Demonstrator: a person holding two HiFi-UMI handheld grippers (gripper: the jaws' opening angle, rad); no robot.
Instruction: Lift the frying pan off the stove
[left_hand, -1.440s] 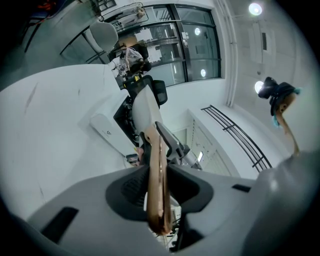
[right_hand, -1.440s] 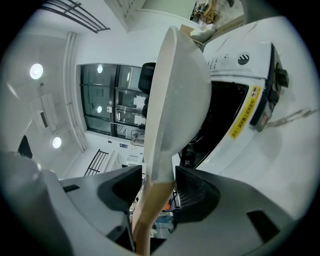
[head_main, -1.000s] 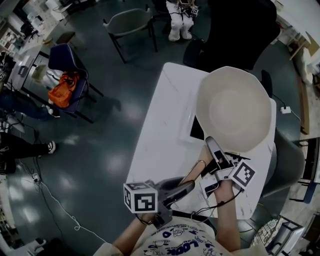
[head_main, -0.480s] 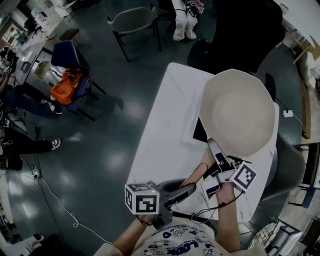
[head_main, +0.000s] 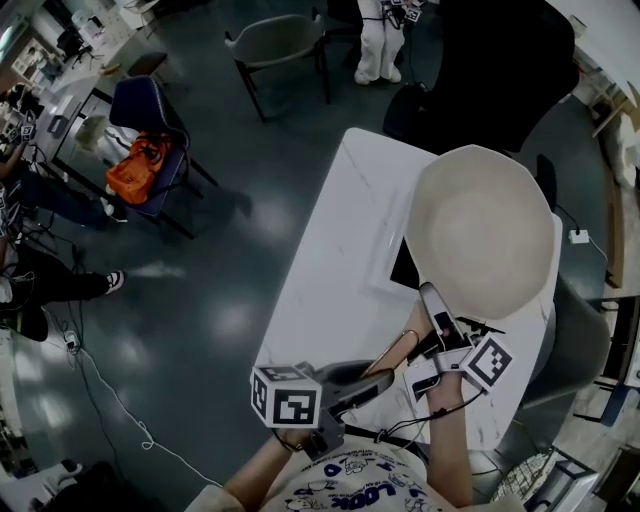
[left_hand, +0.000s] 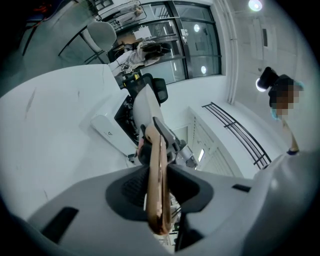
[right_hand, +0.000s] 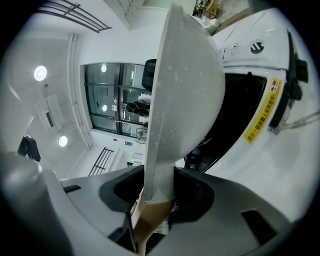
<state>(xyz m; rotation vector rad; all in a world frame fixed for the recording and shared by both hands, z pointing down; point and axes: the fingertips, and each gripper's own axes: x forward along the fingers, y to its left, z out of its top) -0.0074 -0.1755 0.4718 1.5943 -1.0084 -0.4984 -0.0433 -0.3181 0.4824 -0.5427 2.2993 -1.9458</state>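
Pan (head_main: 485, 230), wide, cream and empty, hangs over the black-topped stove (head_main: 403, 268) by the right edge of a white bench (head_main: 330, 270), held by a person with a gripper in each hand. From above, the pan hides most of the stove; whether its base is clear of the glass cannot be told. The pan's wooden handle (head_main: 395, 350) runs back toward the person at the near end of the bench.

The left gripper (head_main: 375, 378) has its jaws clamped tight on the end of the handle, which stands edge-on between them in the left gripper view. The right gripper (head_main: 432, 305) sits farther up, where the handle meets the bowl of the pan. Its jaws are closing on that joint, and the pale stem fills the gap between the pads in the right gripper view. That view also shows the stove's white casing and a yellow label beside the pan's rounded underside.

Off the bench's left edge, on the dark floor, a blue chair (head_main: 150, 110) carries an orange bag (head_main: 135, 172). A grey chair (head_main: 278, 42) stands beyond the far left corner.
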